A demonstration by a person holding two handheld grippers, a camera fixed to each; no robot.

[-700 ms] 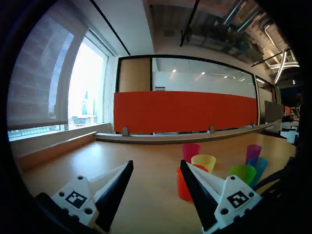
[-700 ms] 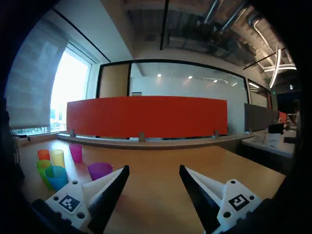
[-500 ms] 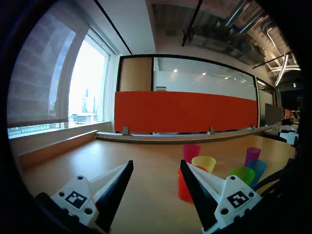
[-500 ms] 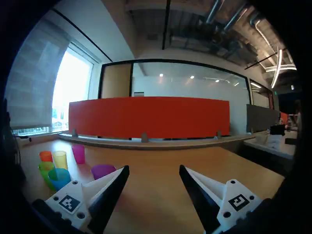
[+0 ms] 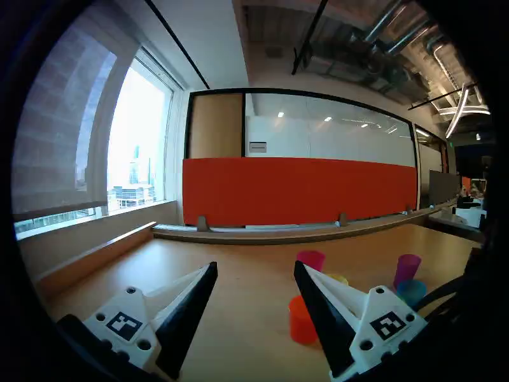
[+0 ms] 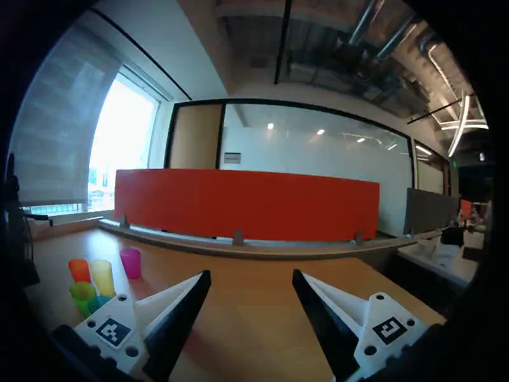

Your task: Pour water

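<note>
I hold both tools low over the wooden table (image 5: 242, 251) with nothing gripped. The left gripper (image 5: 254, 267) has its jaws spread wide over bare tabletop; the right gripper (image 6: 251, 275) is spread on nothing too.

The task's things are coloured plastic cups clustered on the table. In the left gripper view the orange cup (image 5: 300, 319) stands nearest, just beside that gripper's right-hand finger and partly behind it; the pink cup (image 5: 310, 259) is beyond it; the yellow cup (image 5: 339, 279) peeks over the finger; the purple cup (image 5: 407, 270) and blue cup (image 5: 412, 291) are farther right. In the right gripper view the cluster sits off to the left, a green cup (image 6: 81, 293) at its near edge, well apart from the jaws.

I cannot tell which cup holds water; picking wrongly is my first worry. The cups look light and stand close together, so I judge a sideways sweep of the left gripper could topple the orange one; a wide-open approach could clip a neighbour; a hard pinch might buckle a thin wall and slop water out.
</note>
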